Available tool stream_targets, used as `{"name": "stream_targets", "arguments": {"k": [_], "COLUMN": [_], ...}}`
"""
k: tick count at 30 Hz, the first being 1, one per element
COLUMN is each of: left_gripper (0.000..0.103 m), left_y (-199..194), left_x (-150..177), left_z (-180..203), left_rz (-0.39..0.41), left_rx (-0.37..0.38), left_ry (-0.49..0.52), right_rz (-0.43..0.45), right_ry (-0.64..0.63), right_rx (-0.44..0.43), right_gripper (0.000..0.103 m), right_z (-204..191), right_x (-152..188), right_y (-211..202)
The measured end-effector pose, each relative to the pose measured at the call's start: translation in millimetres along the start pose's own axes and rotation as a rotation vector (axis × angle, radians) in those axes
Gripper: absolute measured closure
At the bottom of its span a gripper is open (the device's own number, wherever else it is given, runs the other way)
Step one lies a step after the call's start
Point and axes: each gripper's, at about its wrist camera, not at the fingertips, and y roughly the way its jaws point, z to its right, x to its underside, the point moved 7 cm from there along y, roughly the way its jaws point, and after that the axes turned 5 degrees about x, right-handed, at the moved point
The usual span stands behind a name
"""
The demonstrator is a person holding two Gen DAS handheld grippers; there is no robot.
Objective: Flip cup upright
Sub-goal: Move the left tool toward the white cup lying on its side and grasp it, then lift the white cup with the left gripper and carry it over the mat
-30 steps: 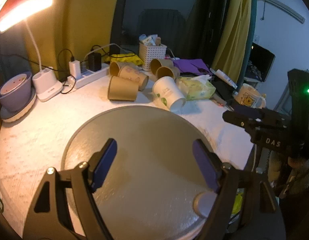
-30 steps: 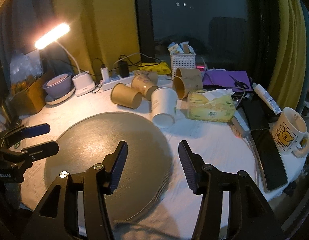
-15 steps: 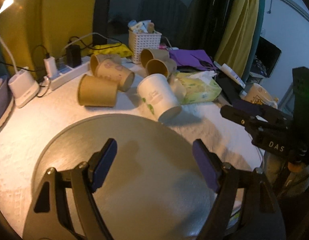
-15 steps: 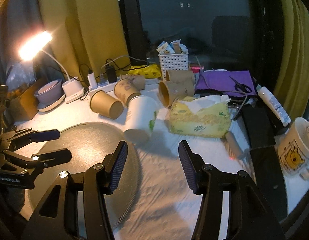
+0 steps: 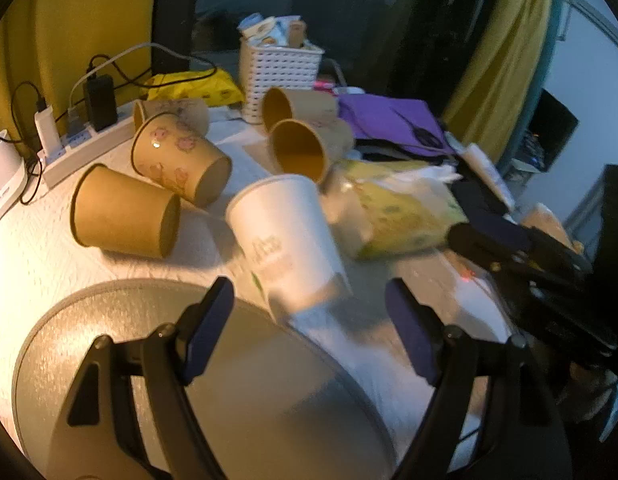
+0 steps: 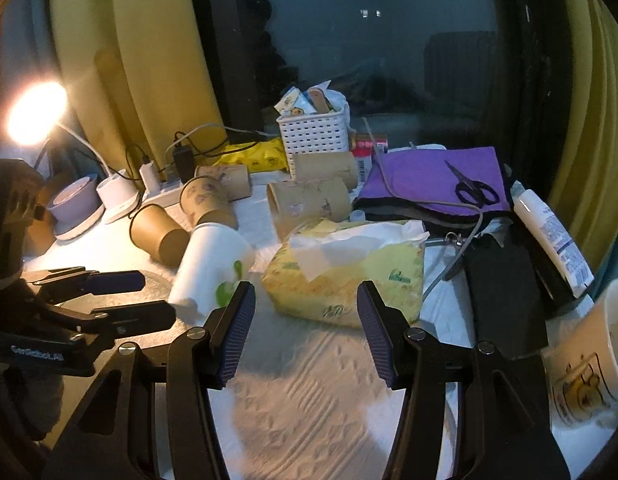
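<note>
A white paper cup (image 5: 287, 236) lies on its side, its base towards me, at the far edge of a round grey mat (image 5: 197, 384). My left gripper (image 5: 309, 328) is open, its jaws either side of the cup's near end, just short of it. The cup also shows in the right wrist view (image 6: 209, 268). My right gripper (image 6: 305, 332) is open and empty, above the white cloth in front of a yellow tissue pack (image 6: 345, 276). The left gripper (image 6: 121, 300) shows at left in the right wrist view.
Several brown paper cups (image 5: 125, 216) lie on their sides behind the white cup. A white basket (image 5: 279, 70), power strip (image 5: 85, 148), purple cloth (image 6: 437, 176) with scissors, black phone (image 6: 505, 296), tube and mug (image 6: 589, 360) crowd the back and right.
Both grippers moved forward and to the right. The left gripper closed in on the white cup; the right gripper left the mat and now faces the tissue pack.
</note>
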Motion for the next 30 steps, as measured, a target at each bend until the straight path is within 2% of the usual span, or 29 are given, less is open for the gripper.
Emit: {"name": "stream_targets", "arguments": {"k": [6, 17, 19, 20, 30], "left_gripper": [0.024, 0.025, 0.032, 0.039, 0.041], "left_y": [20.4, 55.8, 59.0, 60.6, 43.7], "left_x": [-11.4, -8.5, -7.9, -7.3, -6.6], "left_z": [-17.8, -21.2, -20.1, -20.9, -15.8], "left_rz": [-0.013, -0.089, -0.101, -0.107, -0.073], "left_rx": [-0.022, 0.023, 0.037, 0.041, 0.080], "left_ry": [-0.047, -0.035, -0.028, -0.033, -0.017], "right_rz": [0.005, -0.020, -0.021, -0.021, -0.028], "right_ry": [0.004, 0.011, 0.012, 0.011, 0.009], "right_rx": [-0.028, -0.022, -0.013, -0.010, 0.014], "right_gripper": [0.047, 0.047, 0.047, 0.047, 0.047], "right_z": [3.5, 6.0, 6.7, 7.1, 1.5], "right_x": [-8.9, -10.5, -11.1, -11.4, -12.1], "right_y": [16.0, 39.7, 39.5, 39.5, 33.1]}}
